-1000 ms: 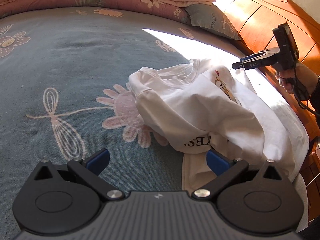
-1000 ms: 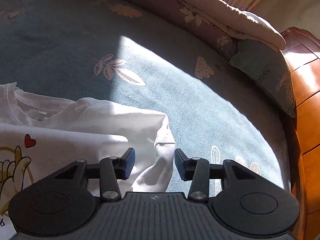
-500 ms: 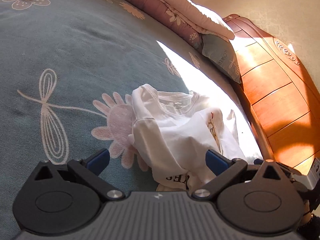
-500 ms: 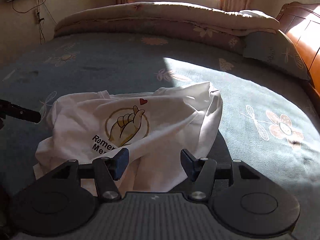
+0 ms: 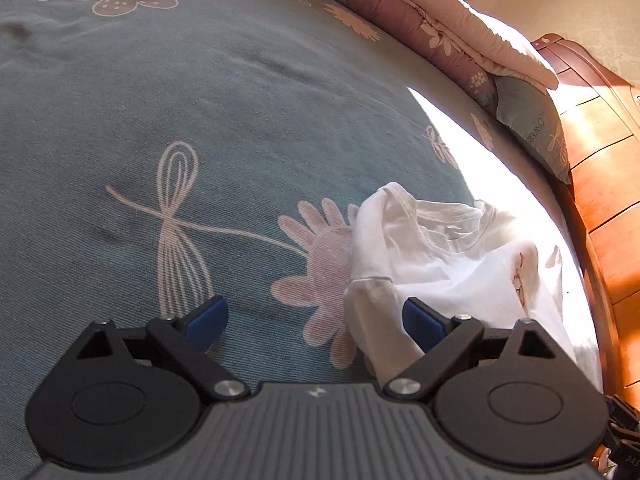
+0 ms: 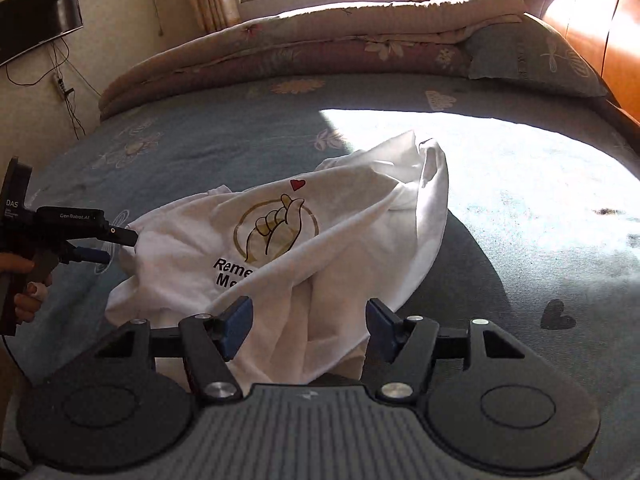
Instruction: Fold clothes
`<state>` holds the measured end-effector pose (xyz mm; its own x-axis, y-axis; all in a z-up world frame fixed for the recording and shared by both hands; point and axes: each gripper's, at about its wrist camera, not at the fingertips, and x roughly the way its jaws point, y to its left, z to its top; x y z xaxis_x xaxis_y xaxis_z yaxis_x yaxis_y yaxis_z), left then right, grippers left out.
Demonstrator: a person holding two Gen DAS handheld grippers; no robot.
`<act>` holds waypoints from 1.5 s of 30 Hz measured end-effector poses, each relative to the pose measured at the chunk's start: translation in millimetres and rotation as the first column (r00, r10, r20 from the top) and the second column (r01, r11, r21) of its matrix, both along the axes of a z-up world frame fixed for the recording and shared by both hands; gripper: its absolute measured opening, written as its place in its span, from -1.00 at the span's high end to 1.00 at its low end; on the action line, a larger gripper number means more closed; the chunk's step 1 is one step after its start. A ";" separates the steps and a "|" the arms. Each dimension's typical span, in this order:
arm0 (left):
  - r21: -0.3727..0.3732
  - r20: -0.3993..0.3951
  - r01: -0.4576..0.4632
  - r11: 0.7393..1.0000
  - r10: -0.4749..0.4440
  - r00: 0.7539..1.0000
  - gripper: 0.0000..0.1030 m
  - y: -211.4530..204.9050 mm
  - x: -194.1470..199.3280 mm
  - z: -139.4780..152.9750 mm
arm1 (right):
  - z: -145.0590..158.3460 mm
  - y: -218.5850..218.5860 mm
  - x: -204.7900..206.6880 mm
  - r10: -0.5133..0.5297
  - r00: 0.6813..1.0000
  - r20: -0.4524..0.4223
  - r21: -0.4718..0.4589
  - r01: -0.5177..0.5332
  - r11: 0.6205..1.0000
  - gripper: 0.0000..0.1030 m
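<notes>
A crumpled white T-shirt (image 6: 344, 216) with a finger-heart print and black lettering lies on the blue flowered bedsheet (image 6: 520, 184). My right gripper (image 6: 310, 326) is open over the shirt's near edge. Loose fabric lies between its blue pads, which stand apart from it. In the left wrist view the T-shirt (image 5: 448, 264) fills the lower right. My left gripper (image 5: 316, 320) is open there, with a sleeve lying just inside its right pad. The right wrist view shows the left gripper (image 6: 116, 245) in a hand (image 6: 24, 284) at the shirt's left edge, fingers apart.
A folded floral quilt (image 6: 320, 44) runs along the far side of the bed, with a teal pillow (image 6: 532, 60) beside it. The wooden headboard (image 5: 608, 184) borders the right. A bright sun patch (image 6: 500, 144) crosses the sheet. A TV (image 6: 36, 20) hangs on the left wall.
The right gripper has drawn back from the sleeve to the shirt's near edge and opened wider. The left gripper has swung round to the shirt's sleeve and collar side, staying open.
</notes>
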<state>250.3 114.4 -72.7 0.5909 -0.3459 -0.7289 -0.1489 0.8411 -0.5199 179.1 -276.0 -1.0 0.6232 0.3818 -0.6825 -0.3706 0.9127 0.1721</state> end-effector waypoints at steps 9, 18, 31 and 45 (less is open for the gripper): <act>-0.275 -0.019 -0.022 0.961 0.018 1.000 -0.83 0.2 11.3 -31.7 | -10.6 5.3 0.4 0.009 1.000 -0.023 0.045 -0.008 0.999 -0.32; -0.449 -0.050 -0.057 0.891 0.039 0.998 -0.59 7.0 5.2 -56.5 | -24.6 -4.8 4.0 -0.016 0.997 -0.074 0.090 0.022 0.996 -0.35; -0.426 -0.096 -0.134 0.895 0.102 0.990 0.78 27.1 -4.6 -79.6 | -29.2 -7.2 1.0 -0.027 0.996 -0.085 0.097 0.035 0.995 -0.37; -0.271 -0.014 -0.055 0.961 0.053 0.999 0.80 16.7 -7.7 -61.6 | -26.4 -40.4 9.6 -0.116 0.989 -0.090 0.203 0.132 0.970 -0.46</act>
